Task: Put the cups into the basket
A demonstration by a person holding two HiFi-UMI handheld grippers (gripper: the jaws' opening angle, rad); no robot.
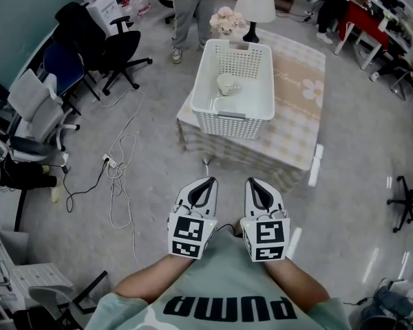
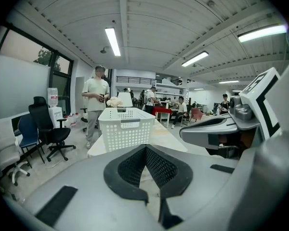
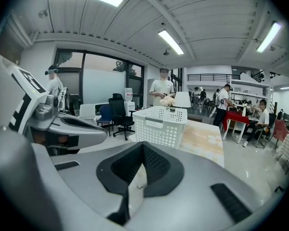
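The person is holding both grippers low, close to the chest, side by side and well apart from the table. The left gripper is showing its jaws pressed together at the tips with nothing between them, and the right gripper is likewise sitting fully closed and empty. Both are pointing toward the white basket, which is standing on the left part of the table's beige checked cloth. One white cup is resting inside the basket, on its floor near the middle. A white lamp and a bunch of pale flowers are standing just beyond the basket's far end. Another person is standing behind the table. Office chairs are lining the left side, and a cable is trailing across the grey floor.
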